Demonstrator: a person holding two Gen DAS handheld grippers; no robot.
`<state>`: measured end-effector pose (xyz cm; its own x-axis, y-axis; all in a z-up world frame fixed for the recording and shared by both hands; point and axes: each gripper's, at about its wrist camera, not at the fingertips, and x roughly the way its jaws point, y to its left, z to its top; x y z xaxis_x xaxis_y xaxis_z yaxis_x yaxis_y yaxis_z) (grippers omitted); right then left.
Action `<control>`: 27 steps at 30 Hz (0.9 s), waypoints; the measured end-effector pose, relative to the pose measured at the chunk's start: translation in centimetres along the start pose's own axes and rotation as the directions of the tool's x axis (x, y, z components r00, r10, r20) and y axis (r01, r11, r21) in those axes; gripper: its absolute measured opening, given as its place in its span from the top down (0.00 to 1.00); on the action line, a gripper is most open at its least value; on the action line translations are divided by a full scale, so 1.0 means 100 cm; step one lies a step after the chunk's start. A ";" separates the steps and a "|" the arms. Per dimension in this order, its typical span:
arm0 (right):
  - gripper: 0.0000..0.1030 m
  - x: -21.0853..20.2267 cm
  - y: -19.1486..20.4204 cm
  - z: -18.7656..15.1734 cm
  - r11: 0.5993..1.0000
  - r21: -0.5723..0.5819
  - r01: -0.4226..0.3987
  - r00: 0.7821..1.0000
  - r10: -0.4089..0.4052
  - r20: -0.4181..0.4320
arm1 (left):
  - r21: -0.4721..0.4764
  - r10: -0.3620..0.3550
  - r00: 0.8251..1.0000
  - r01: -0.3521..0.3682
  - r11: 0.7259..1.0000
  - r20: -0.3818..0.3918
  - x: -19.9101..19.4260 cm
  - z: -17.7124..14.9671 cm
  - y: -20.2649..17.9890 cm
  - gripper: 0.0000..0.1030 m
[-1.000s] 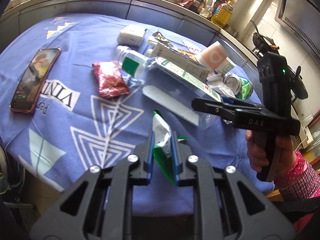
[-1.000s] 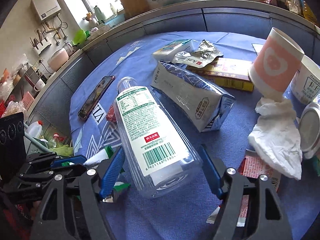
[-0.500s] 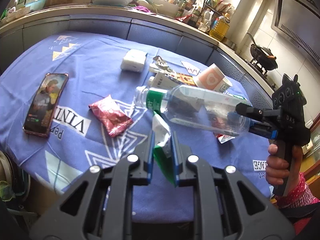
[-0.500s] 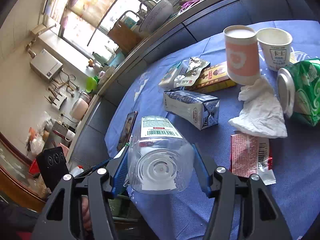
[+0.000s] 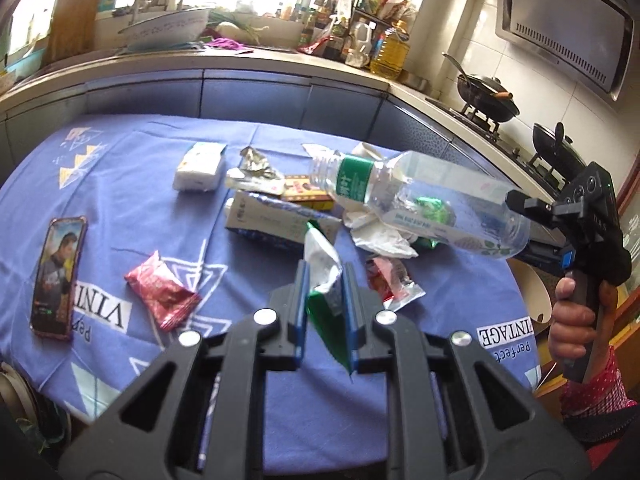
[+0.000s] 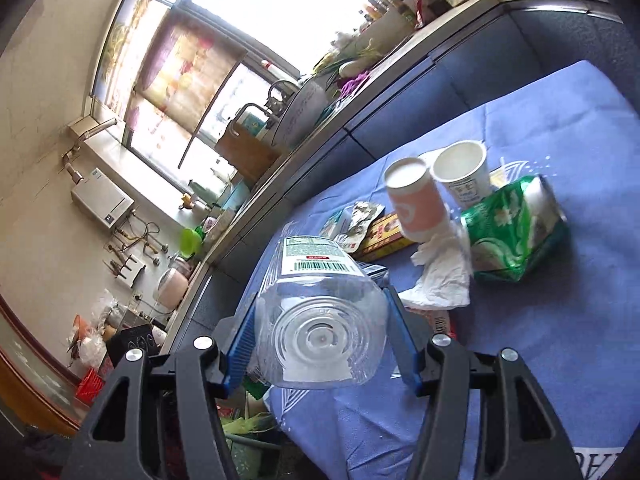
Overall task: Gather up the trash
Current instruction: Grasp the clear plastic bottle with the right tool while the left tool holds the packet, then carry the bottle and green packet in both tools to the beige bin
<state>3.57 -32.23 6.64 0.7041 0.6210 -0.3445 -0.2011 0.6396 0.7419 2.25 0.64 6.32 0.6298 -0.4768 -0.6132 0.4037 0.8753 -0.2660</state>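
Observation:
My left gripper [image 5: 325,280] is shut on a green and white wrapper [image 5: 322,276] and holds it above the blue tablecloth [image 5: 120,168]. My right gripper [image 6: 320,320] is shut on the base of a clear plastic bottle [image 6: 316,320] with a green label. In the left wrist view the bottle [image 5: 416,200] is held in the air over the table, neck pointing left. More trash lies on the cloth: a red wrapper [image 5: 162,292], a milk carton [image 5: 276,220], a crumpled tissue [image 5: 380,232], a pink cup [image 6: 416,204], a white cup [image 6: 464,172] and a crushed green can [image 6: 516,228].
A phone [image 5: 58,272] lies at the cloth's left edge. A white packet [image 5: 200,168], a foil wrapper [image 5: 256,164] and a red-yellow box [image 5: 304,192] lie at the back. The kitchen counter [image 5: 240,56] runs behind the table, with pans on a stove [image 5: 488,100] at the right.
My right gripper closed on the bottle, lifted it off the table and raised it higher, tilting its view up. My left gripper rose and drew back, still holding the wrapper.

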 end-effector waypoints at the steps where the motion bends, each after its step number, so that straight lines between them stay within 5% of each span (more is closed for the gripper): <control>1: 0.42 -0.007 -0.003 -0.001 1.000 0.011 0.006 1.000 -0.006 0.015 | 0.016 -0.011 1.000 0.011 1.000 -0.001 0.003 0.002 -0.007 0.85; 13: 0.41 -0.101 -0.052 -0.020 0.988 0.127 0.089 0.976 -0.111 0.186 | 0.176 -0.085 0.996 0.088 0.981 -0.026 0.044 0.019 -0.089 0.85; 27: 0.41 -0.194 -0.082 -0.029 0.964 0.193 0.181 0.895 -0.243 0.375 | 0.338 -0.159 0.987 0.160 0.928 -0.031 0.079 0.044 -0.180 0.85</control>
<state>-10.42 -48.18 5.57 0.9340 0.2303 -0.2730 0.0652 0.6416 0.7643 2.86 -19.26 9.60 0.5365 -0.6070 -0.5862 0.6994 0.7086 -0.0937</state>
